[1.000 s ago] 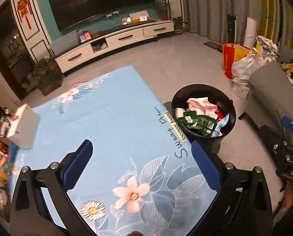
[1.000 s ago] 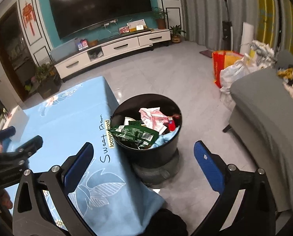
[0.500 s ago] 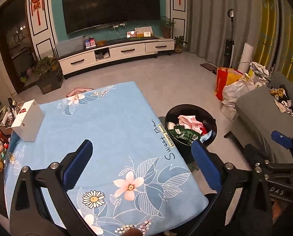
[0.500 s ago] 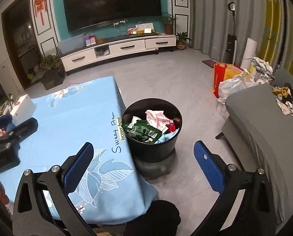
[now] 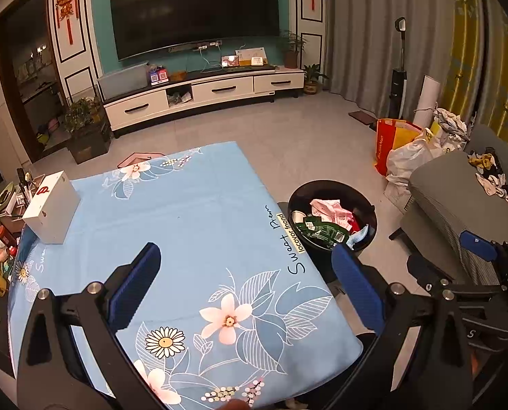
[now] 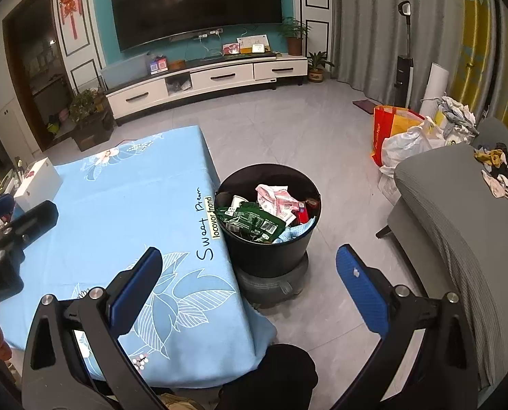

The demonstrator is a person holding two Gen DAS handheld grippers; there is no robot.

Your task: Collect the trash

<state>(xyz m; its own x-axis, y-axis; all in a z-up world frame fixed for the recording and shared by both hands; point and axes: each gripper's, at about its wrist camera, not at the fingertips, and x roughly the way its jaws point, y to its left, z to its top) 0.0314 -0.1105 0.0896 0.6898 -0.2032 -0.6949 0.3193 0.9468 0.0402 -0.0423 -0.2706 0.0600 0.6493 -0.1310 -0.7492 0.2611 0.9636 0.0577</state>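
A black bin (image 5: 363,205) (image 6: 271,256) stands on the floor at the right edge of the table, holding a green wrapper (image 6: 254,220), pink wrappers (image 6: 276,198) and other trash. My left gripper (image 5: 245,273) is open and empty, high above the blue flowered tablecloth (image 5: 185,212). My right gripper (image 6: 249,273) is open and empty, high above the table's corner and in front of the bin. Each gripper shows at the edge of the other's view.
A white box (image 5: 51,206) sits on the table's left side, beside clutter at its left edge. A grey sofa (image 6: 459,212) is right of the bin, with bags (image 6: 407,136) behind it. A TV cabinet (image 5: 202,94) lines the far wall.
Both grippers have risen and pulled back from the table and bin, which now look smaller and farther. Both stay open and empty.
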